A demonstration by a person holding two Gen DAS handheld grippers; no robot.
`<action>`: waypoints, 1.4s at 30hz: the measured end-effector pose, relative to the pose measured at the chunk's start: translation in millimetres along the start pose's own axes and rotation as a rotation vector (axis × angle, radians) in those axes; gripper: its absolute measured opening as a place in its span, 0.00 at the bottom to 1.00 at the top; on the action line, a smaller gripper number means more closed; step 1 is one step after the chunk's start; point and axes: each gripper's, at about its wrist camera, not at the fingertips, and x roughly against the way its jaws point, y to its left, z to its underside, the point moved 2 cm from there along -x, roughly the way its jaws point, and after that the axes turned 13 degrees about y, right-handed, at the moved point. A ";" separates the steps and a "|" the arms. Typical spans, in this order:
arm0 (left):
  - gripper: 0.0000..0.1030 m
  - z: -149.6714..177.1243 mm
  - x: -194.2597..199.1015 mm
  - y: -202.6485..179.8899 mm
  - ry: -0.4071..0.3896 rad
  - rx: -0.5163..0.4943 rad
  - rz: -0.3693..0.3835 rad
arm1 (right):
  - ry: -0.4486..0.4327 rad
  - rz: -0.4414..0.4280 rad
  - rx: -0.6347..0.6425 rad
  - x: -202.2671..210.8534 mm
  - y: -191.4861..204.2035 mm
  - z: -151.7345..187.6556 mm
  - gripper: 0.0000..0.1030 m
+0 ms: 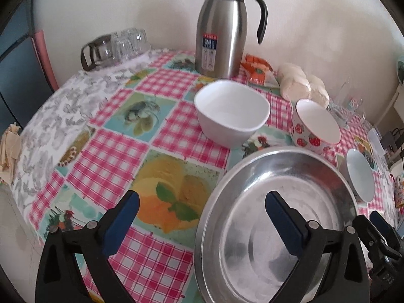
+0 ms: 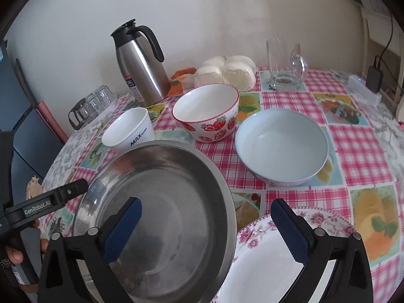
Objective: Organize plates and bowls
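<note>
A wide steel dish (image 1: 275,227) (image 2: 161,217) lies on the checked tablecloth, nearest both cameras. My left gripper (image 1: 202,197) is open and straddles the dish's left rim, one blue pad (image 1: 282,224) over its inside; neither pad presses on it. My right gripper (image 2: 206,202) is open across the dish's right rim, its other finger over a floral plate (image 2: 265,265). Behind stand a white bowl (image 1: 232,112) (image 2: 128,131), a strawberry bowl (image 1: 315,126) (image 2: 207,116) and a pale blue bowl (image 1: 359,176) (image 2: 281,146).
A steel thermos jug (image 1: 222,38) (image 2: 141,68) stands at the back by the wall, with upturned glasses (image 1: 128,43) and a glass pot to its left. Bread rolls (image 2: 227,72), an orange packet (image 1: 257,72) and a glass mug (image 2: 285,65) line the back. A person's hand (image 2: 15,252) holds the left tool.
</note>
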 end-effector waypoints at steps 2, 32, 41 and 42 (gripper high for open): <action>0.97 -0.2 5.2 0.1 -0.024 0.004 0.005 | -0.018 -0.001 -0.007 7.7 0.2 -1.1 1.00; 0.97 88.6 60.6 -155.1 0.042 -0.496 0.278 | 0.024 0.235 -0.474 51.2 -146.0 53.5 0.90; 0.97 113.3 58.7 -175.4 0.122 -0.519 0.322 | 0.093 0.259 -0.510 48.5 -154.5 71.5 0.89; 0.97 114.8 57.6 -177.4 0.126 -0.524 0.321 | 0.095 0.255 -0.513 49.6 -154.7 73.3 0.89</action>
